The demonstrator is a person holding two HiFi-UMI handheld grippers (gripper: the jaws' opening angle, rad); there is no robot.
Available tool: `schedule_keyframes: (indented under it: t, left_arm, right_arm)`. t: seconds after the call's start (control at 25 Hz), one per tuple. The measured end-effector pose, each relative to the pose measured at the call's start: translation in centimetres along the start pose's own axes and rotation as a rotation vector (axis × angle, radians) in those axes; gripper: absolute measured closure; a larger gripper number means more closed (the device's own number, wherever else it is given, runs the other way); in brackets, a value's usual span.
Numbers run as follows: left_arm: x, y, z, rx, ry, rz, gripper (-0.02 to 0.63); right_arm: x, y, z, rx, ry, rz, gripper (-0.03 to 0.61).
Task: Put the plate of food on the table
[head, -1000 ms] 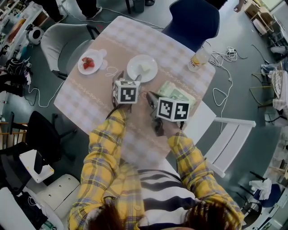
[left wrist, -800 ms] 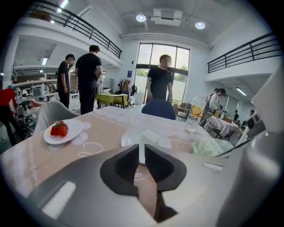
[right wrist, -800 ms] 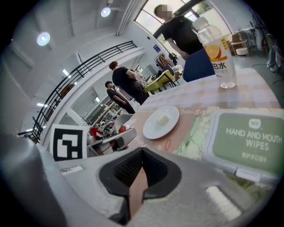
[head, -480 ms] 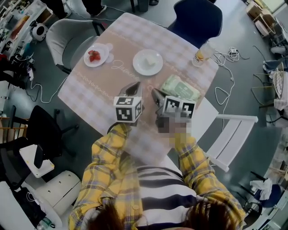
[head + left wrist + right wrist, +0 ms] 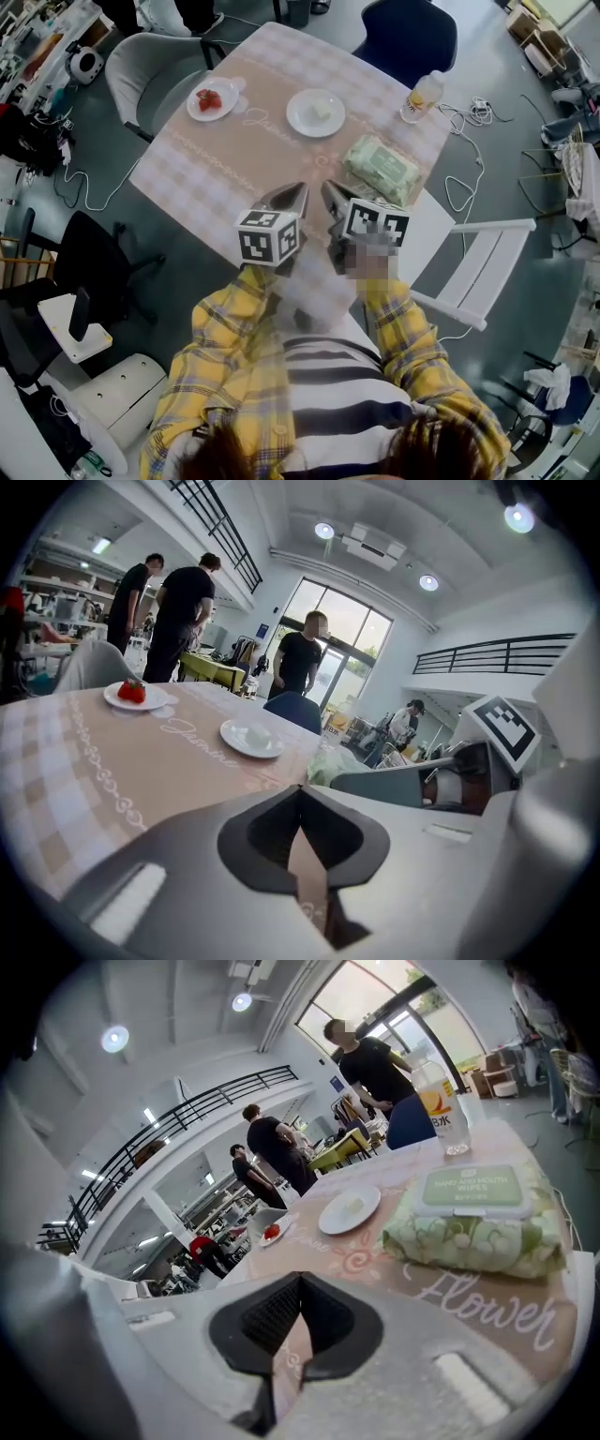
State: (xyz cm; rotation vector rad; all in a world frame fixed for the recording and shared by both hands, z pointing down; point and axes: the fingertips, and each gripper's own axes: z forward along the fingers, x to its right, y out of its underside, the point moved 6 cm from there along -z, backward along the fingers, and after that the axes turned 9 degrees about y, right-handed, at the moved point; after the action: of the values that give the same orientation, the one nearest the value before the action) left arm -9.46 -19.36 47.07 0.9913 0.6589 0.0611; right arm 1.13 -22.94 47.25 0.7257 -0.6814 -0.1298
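A white plate with a pale piece of food (image 5: 316, 112) rests on the checked table (image 5: 187, 178), toward its far side; it also shows as the white plate (image 5: 251, 738) and the white plate (image 5: 350, 1208) in the two gripper views. A second plate with strawberries (image 5: 212, 99) sits to its left. My left gripper (image 5: 289, 197) hovers over the table's near edge, well short of the plate, shut and holding nothing. My right gripper (image 5: 333, 195) is beside it, also shut and holding nothing. In their own views the left gripper (image 5: 300, 794) and right gripper (image 5: 298, 1283) show jaws that meet.
A green pack of wipes (image 5: 381, 169) lies on the table's right side, and a bottle of orange drink (image 5: 420, 97) stands at the far right corner. A dark blue chair (image 5: 408, 37), a grey chair (image 5: 155, 70) and a white chair (image 5: 469, 272) surround the table. Several people stand beyond it.
Both grippers have drawn back from the white plate toward the table's near edge. The left gripper's jaws, spread beside the plate a second ago, are now together. The plate stays where it was.
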Motion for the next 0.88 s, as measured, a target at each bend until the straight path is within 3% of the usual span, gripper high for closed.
schedule_keyframes:
  t: [0.88]
  left_arm:
    - [4.9, 5.5, -10.7, -0.001, 0.110, -0.011, 0.611]
  right_arm:
    - [-3.8, 8.1, -9.2, 0.089, 0.092, -0.054, 0.581]
